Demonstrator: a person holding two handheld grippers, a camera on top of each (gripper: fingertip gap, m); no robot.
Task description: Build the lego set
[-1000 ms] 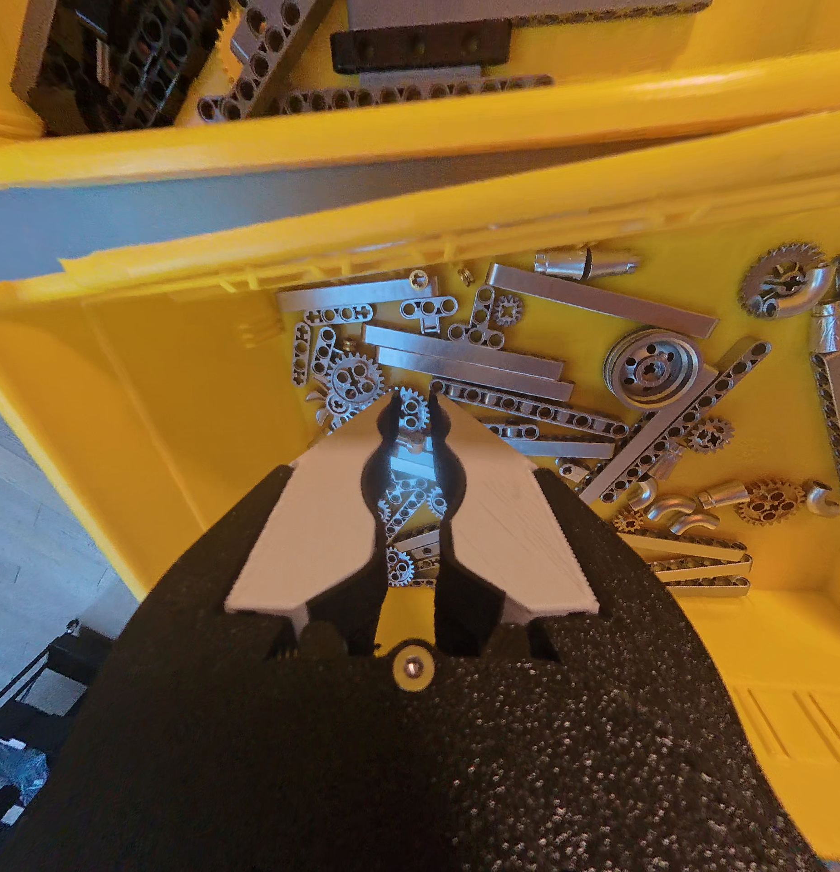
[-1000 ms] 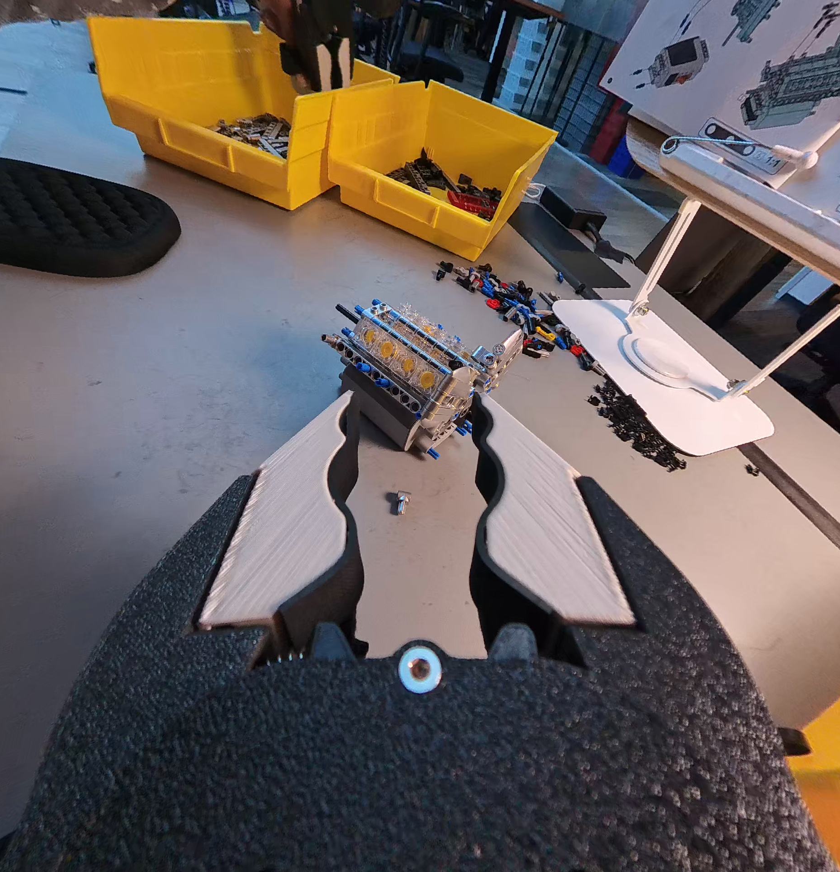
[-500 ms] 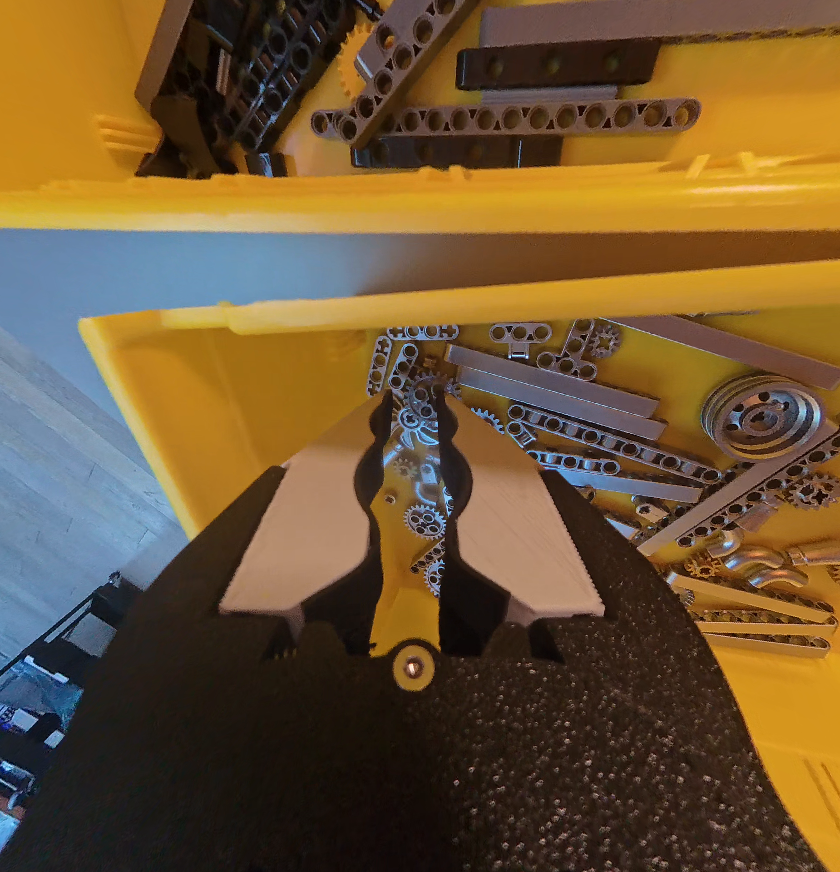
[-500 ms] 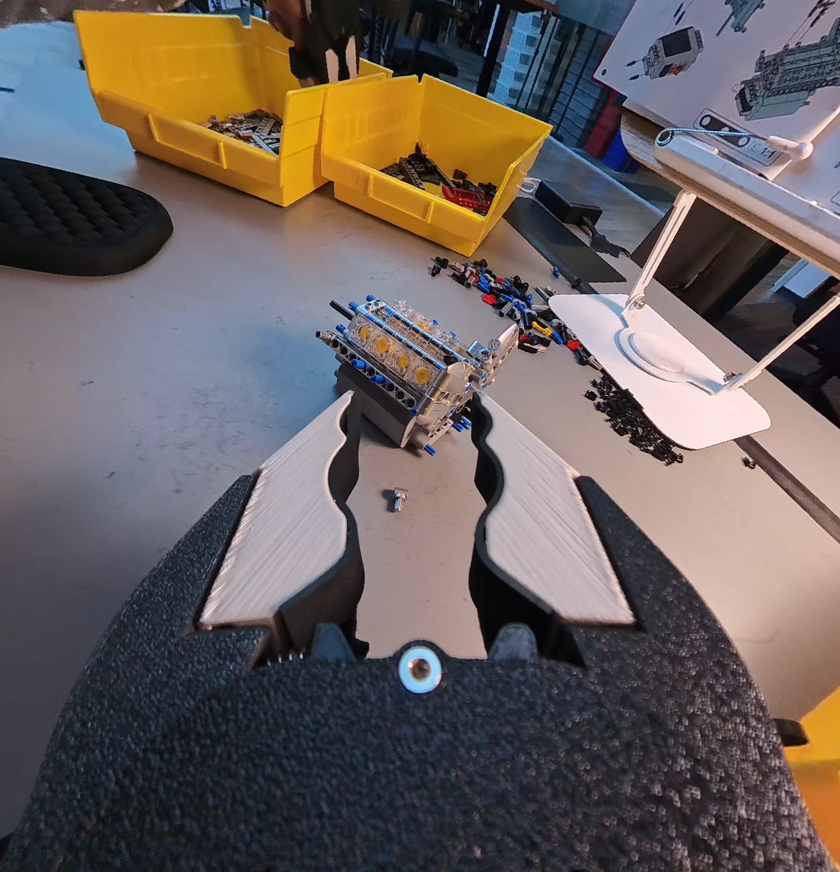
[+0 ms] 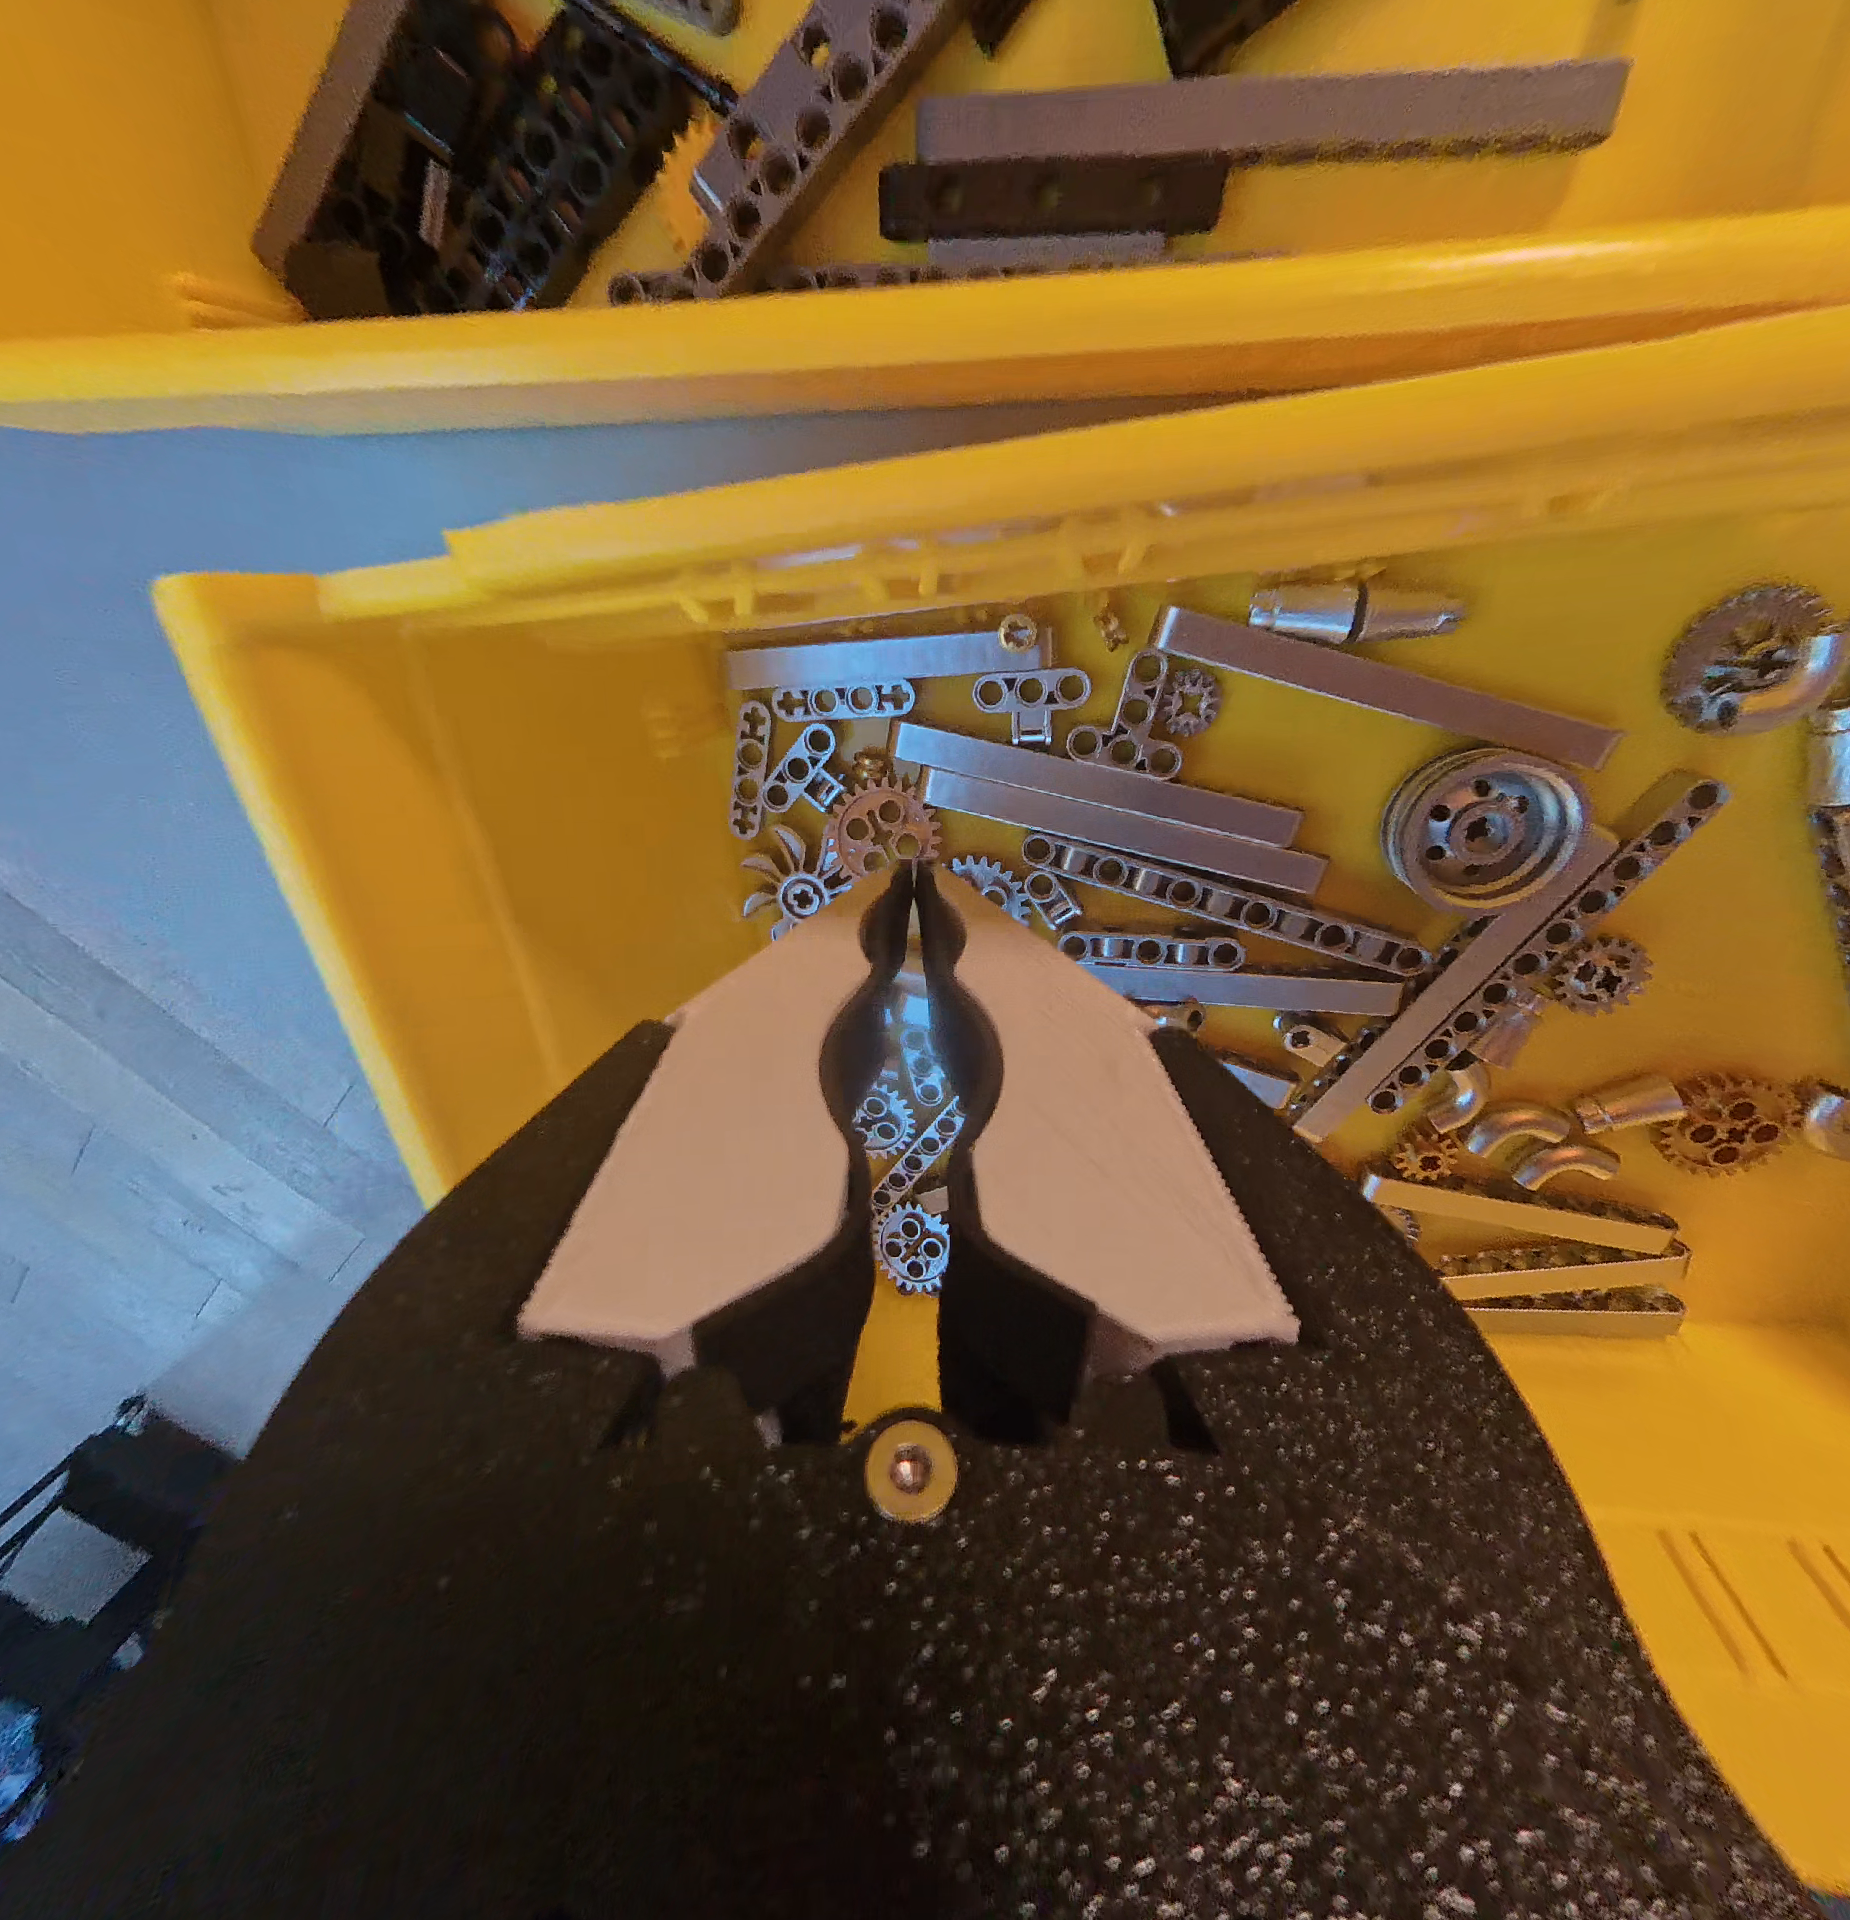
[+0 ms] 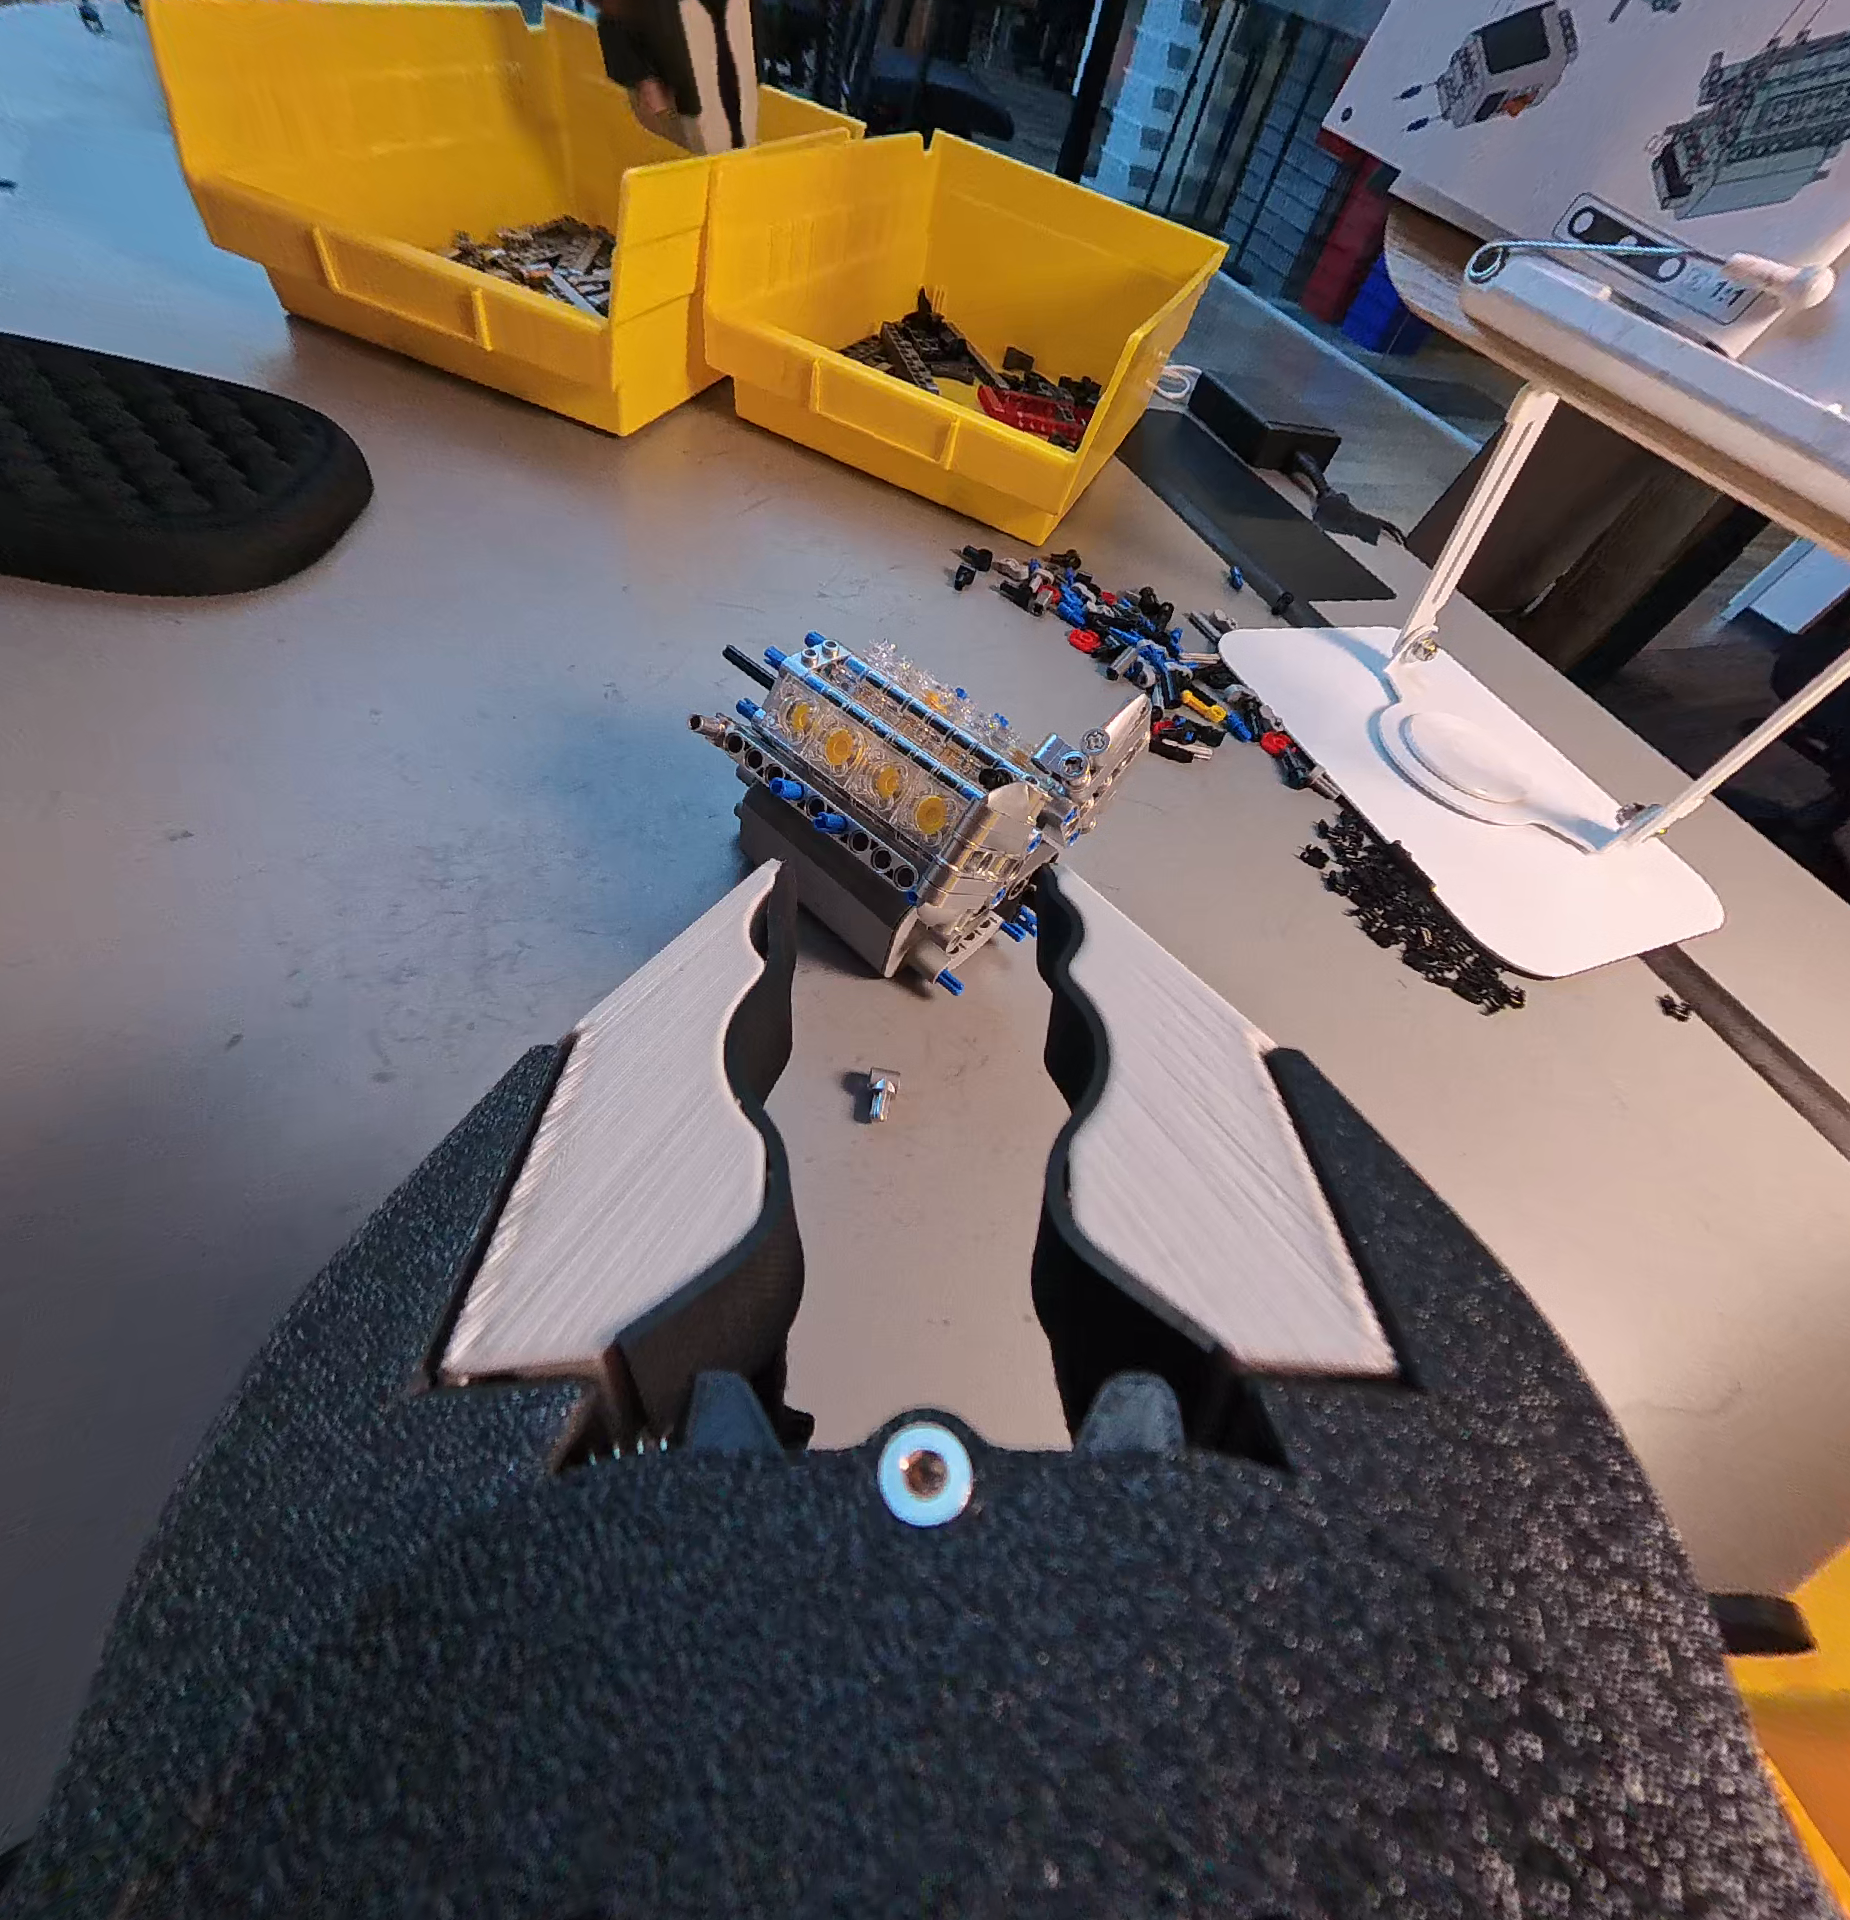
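Note:
My left gripper (image 5: 913,881) hangs over a yellow bin (image 5: 547,831) of grey building parts: beams, links, gears and a wheel hub (image 5: 1484,840). Its jaws are closed to a thin slit and pinch the near rim of a grey gear (image 5: 883,824) that lies on the pile. My right gripper (image 6: 916,894) is open low over the grey table (image 6: 381,831). Its fingertips stand on either side of the near end of a small engine model (image 6: 900,790) with yellow pistons and blue pins. A small grey pin (image 6: 879,1093) lies on the table between the fingers.
A second yellow bin (image 5: 900,343) with dark beams sits just behind the first. In the right wrist view, two yellow bins (image 6: 609,343) (image 6: 900,416) stand at the back, a black pad (image 6: 142,468) at left, loose small parts (image 6: 1139,644), black pins (image 6: 1420,914) and a white stand base (image 6: 1503,831) at right. The gap from one gripper's tips to the other's is roughly 55 cm. My right tips are about 50 cm from the wheel hub (image 5: 1484,840), my left tips only 10 cm.
My left gripper has closed from partly open to a thin slit and shifted over the bin, its tips now at the grey gear. My right gripper has stayed open, barely moving.

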